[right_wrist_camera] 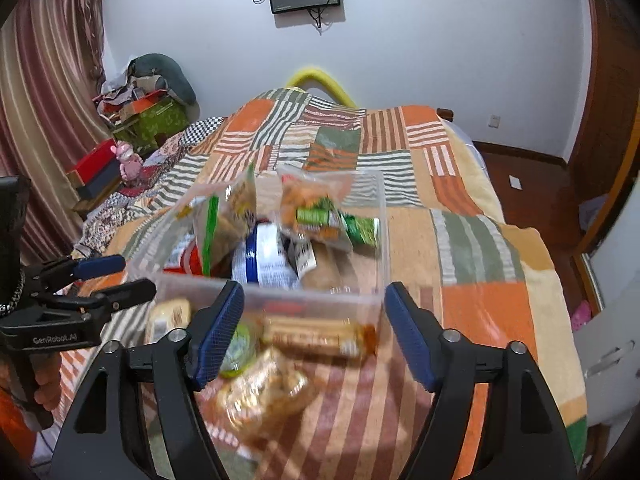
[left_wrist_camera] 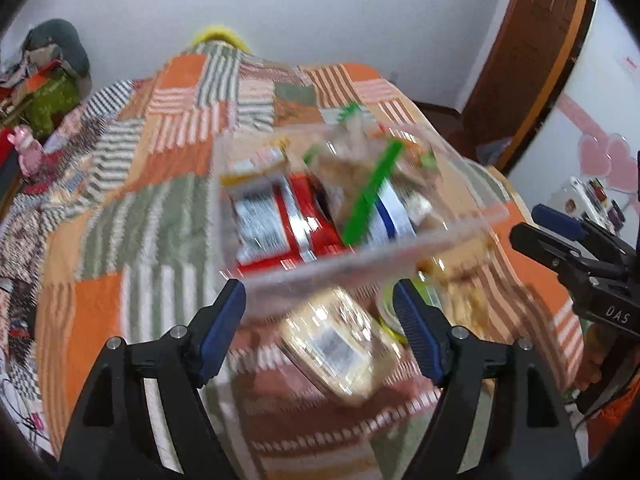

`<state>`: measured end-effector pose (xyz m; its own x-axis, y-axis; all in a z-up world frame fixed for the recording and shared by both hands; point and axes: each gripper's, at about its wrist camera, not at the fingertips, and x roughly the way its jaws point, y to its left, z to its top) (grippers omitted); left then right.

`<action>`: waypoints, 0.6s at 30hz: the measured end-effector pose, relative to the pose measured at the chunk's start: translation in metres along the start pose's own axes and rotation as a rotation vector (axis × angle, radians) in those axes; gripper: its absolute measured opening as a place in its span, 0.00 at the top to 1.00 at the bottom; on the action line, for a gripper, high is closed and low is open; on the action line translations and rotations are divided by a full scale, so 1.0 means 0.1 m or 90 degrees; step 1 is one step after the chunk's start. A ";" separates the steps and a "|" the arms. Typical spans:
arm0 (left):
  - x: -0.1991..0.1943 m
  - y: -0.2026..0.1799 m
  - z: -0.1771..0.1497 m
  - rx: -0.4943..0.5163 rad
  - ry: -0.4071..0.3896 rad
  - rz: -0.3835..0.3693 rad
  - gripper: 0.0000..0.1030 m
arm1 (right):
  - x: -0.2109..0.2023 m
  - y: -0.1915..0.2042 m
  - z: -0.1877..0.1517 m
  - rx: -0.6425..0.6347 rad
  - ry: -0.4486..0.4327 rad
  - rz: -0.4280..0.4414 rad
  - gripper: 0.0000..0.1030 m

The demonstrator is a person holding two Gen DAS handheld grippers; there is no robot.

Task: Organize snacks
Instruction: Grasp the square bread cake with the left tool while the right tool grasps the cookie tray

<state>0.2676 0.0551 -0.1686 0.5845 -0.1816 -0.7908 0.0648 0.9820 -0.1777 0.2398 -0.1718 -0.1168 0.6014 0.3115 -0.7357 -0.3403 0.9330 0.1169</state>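
We see a clear box (right_wrist_camera: 372, 240) of snack packets on the patchwork blanket (right_wrist_camera: 480, 240), long axis running away from us, left gripper (left_wrist_camera: 320, 320) and right gripper (right_wrist_camera: 316, 328) both spread wide, holding nothing, loose packets (right_wrist_camera: 320, 336) between box and blanket's near edge, bare blanket right.

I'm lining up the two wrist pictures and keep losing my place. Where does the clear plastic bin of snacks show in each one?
Left wrist view: the clear plastic bin sits at centre, just beyond the open fingers, blurred.
Right wrist view: the bin sits at centre, slightly left, past the open fingers.
Shared landmark: the yellow hoop at the bed's far end.
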 end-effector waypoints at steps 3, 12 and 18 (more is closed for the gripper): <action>0.08 -0.06 -0.14 -0.001 0.022 -0.009 0.25 | 0.03 0.04 -0.11 -0.006 0.014 -0.004 0.26; 0.30 -0.09 -0.30 -0.007 0.046 -0.005 0.21 | 0.19 0.17 -0.38 -0.014 0.079 0.046 0.23; 0.24 0.11 -0.40 -0.035 0.046 -0.001 0.18 | 0.38 0.32 -0.44 -0.029 0.106 0.058 0.22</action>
<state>0.2502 0.0590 -0.2125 0.5241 -0.1890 -0.8304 0.0207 0.9776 -0.2094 0.2204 -0.1381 -0.1701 0.4398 0.3565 -0.8243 -0.4229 0.8919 0.1602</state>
